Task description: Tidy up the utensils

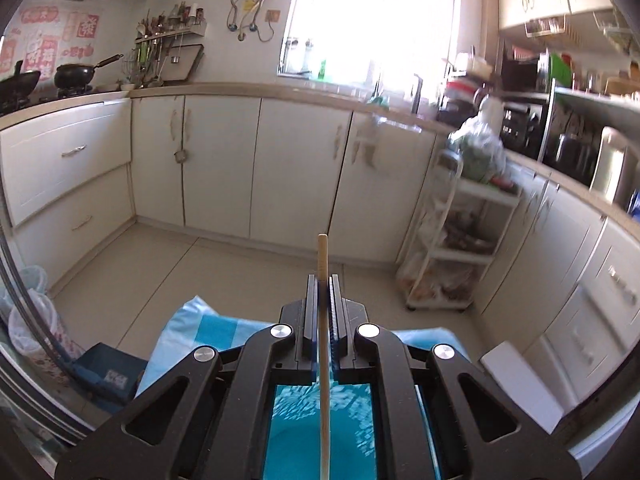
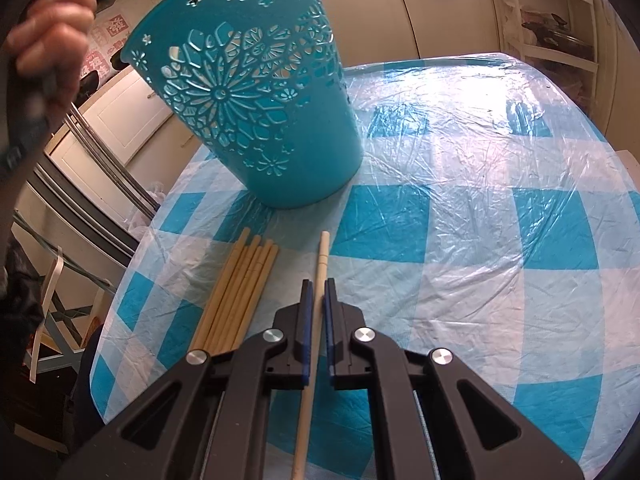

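In the left wrist view, my left gripper (image 1: 323,280) is shut on a pale wooden chopstick (image 1: 322,256). It points out over the kitchen floor, and the chopstick's tip sticks out past the fingers. A teal surface (image 1: 296,432) shows beneath the gripper body. In the right wrist view, my right gripper (image 2: 318,282) is shut on another chopstick (image 2: 322,256) just above the checked tablecloth (image 2: 460,200). Several more chopsticks (image 2: 236,292) lie in a bundle to its left. The perforated teal basket (image 2: 256,100) stands behind them. A hand (image 2: 48,40) is up at the top left, beside the basket's rim.
The table's rounded edge runs along the left, with a folding chair (image 2: 52,320) below it. White cabinets (image 1: 256,164) line the walls. A white trolley rack (image 1: 452,240) stands at the right, and pans sit on the stove (image 1: 72,76) at the far left.
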Available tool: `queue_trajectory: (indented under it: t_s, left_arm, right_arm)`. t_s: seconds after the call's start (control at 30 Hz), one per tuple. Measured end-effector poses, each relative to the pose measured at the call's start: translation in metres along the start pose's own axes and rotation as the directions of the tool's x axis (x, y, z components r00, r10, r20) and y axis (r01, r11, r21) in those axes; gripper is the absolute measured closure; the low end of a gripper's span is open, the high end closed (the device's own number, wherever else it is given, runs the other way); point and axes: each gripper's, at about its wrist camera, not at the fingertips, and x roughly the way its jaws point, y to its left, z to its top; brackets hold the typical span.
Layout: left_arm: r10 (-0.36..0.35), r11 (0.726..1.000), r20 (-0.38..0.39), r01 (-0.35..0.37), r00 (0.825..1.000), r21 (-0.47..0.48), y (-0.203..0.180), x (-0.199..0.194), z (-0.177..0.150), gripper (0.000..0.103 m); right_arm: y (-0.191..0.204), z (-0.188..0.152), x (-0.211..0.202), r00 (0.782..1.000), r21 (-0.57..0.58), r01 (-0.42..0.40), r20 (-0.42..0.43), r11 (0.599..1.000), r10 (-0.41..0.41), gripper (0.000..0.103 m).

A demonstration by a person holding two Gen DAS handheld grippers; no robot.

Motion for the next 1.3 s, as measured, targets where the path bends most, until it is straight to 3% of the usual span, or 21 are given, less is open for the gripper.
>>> queue_trajectory:
  t_s: [0.27,0.43,0.67,0.8,0.93,1.07,1.13,1.2,1.3]
  left_arm:
    - [0.032,0.999,-0.081,-0.029,0.996,0.037,0.001,-0.027,-0.020,0.094]
    - [0.063,0.998,-0.083,-0.061,0.995,0.032,0.027,-0.060,-0.027,0.053]
    - [0.091,0.996,-0.076,-0.093,0.993,-0.018,0.076,-0.107,-0.033,0.037]
    - [0.077,0.993,-0.144,-0.089,0.987,-0.079,0.102,-0.118,-0.058,0.037]
    - [0.067,0.990,-0.201,-0.089,0.977,-0.107,0.112,-0.124,-0.088,0.036]
    - [0.060,0.990,-0.260,-0.090,0.964,-0.104,0.115,-0.123,-0.112,0.036]
    - [0.065,0.990,-0.282,-0.097,0.957,-0.103,0.120,-0.126,-0.125,0.036]
    - [0.068,0.989,-0.300,-0.103,0.952,-0.103,0.124,-0.126,-0.132,0.036]
    - [0.072,0.987,-0.347,-0.116,0.935,-0.108,0.132,-0.124,-0.148,0.035]
  right_arm:
    - [0.000,0.000,0.000,1.000,-0.002,-0.006,0.000,1.000,0.006,0.092]
    - [0.010,-0.001,0.000,1.000,-0.047,-0.024,-0.002,0.999,0.024,0.076]
    - [0.018,0.000,0.000,0.999,-0.035,0.020,-0.045,0.999,-0.021,0.069]
    - [0.027,0.005,0.006,0.992,-0.071,0.101,-0.070,0.992,-0.106,0.077]
    - [0.044,0.004,0.014,0.967,-0.202,0.226,-0.074,0.953,-0.245,0.094]
    - [0.054,0.000,0.013,0.951,-0.282,0.265,-0.079,0.922,-0.298,0.097]
    - [0.046,-0.002,0.002,0.963,-0.228,0.231,-0.084,0.946,-0.256,0.097]
    - [0.039,-0.004,-0.018,0.984,-0.140,0.148,-0.074,0.979,-0.160,0.097]
    - [0.039,-0.001,-0.060,1.000,-0.065,0.012,0.016,0.998,-0.011,0.097]
